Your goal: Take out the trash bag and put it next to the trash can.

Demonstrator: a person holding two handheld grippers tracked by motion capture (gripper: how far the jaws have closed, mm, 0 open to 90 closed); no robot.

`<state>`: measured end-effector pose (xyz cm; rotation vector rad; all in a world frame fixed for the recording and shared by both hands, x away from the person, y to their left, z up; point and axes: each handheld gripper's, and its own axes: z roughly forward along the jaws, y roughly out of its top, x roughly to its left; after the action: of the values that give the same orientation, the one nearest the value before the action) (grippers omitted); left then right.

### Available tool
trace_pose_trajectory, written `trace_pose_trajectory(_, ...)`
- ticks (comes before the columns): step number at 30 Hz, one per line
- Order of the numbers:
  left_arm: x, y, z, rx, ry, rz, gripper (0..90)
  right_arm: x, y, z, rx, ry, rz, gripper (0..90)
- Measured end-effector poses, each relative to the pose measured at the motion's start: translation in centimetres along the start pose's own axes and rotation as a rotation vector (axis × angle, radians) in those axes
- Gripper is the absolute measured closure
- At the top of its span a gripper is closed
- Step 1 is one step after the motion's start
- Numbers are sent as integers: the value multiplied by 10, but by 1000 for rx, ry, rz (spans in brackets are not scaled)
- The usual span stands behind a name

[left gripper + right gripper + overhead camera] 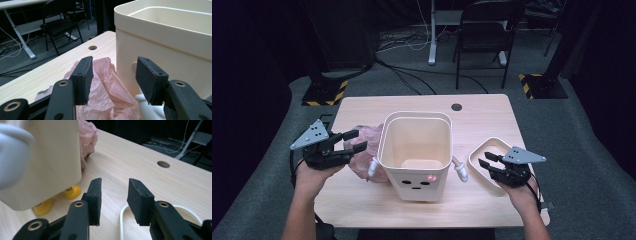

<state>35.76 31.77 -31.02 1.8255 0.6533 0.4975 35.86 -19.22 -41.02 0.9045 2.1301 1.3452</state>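
Observation:
A cream bin point(417, 152) with a small face, white arm-like handles and yellow feet point(72, 192) stands mid-table, empty inside. A crumpled pink plastic bag point(364, 150) lies against its left side. My left gripper point(354, 141) hovers open just left of the bag, jaws pointing at the bag and bin wall point(162, 57). In the left gripper view the pink bag point(105, 87) lies below the jaws. A cream lid point(489, 155) lies to the right of the bin. My right gripper point(486, 161) is open over the lid's rim point(122, 216), holding nothing.
The wooden table point(477, 120) has a round cable hole point(456, 107) at the back. A black folding chair point(484, 35) and a desk leg stand behind on grey floor with cables. Weighted stand bases with yellow-black stripes point(326, 92) flank the table.

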Motion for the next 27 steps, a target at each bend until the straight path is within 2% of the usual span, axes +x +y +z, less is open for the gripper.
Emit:
trace_pose_trajectory(3,0,0,-1,-3,3,5,473,-2,-7,2,5,-1,16,618)
trace_pose_trajectory(12,0,0,-1,-11,10,3,470,-6,-21,6,27,-12,15,614)
trace_pose_trajectory(21,-1,0,0,-13,8,7,467,-10,-36,14,48,-14,37,610)
trace_pose_trajectory(27,-1,0,-2,-15,10,5,467,-10,-40,16,55,-18,28,619)
